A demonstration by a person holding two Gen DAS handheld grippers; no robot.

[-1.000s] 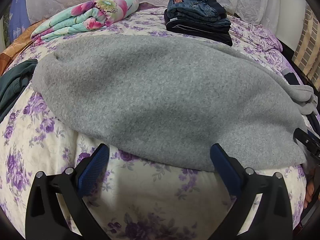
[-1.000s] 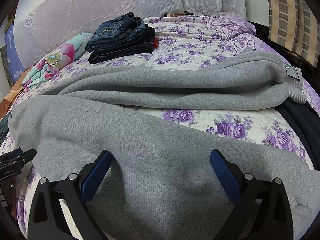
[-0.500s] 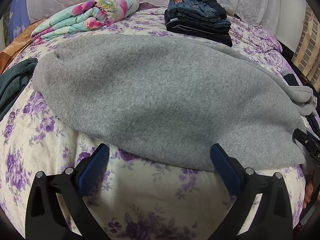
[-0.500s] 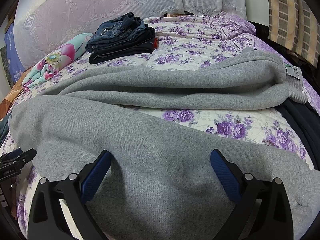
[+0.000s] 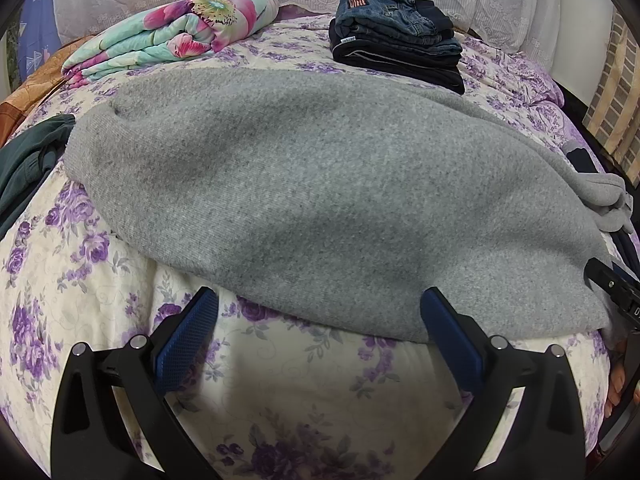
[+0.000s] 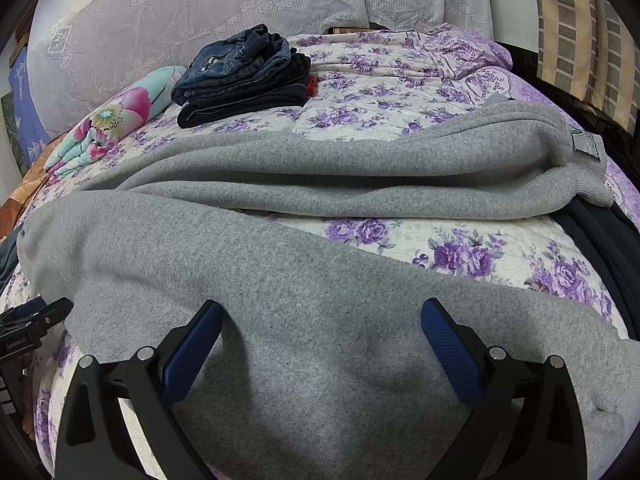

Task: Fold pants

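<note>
Grey fleece pants (image 5: 312,192) lie spread across the floral bed. In the right wrist view the pants (image 6: 304,288) show two legs, the far one ending in a ribbed cuff with a label (image 6: 588,168). My left gripper (image 5: 318,312) is open, just short of the pants' near edge, with bedspread between its blue pads. My right gripper (image 6: 322,320) is open and hovers over the near leg, nothing pinched. The right gripper's tip shows at the left wrist view's right edge (image 5: 612,292).
A stack of folded jeans (image 5: 396,36) and a rolled floral quilt (image 5: 176,36) sit at the back by the pillows. A dark green garment (image 5: 24,164) lies at the left edge, dark clothing (image 6: 600,240) at the right. The floral bedspread (image 5: 80,280) is bare near me.
</note>
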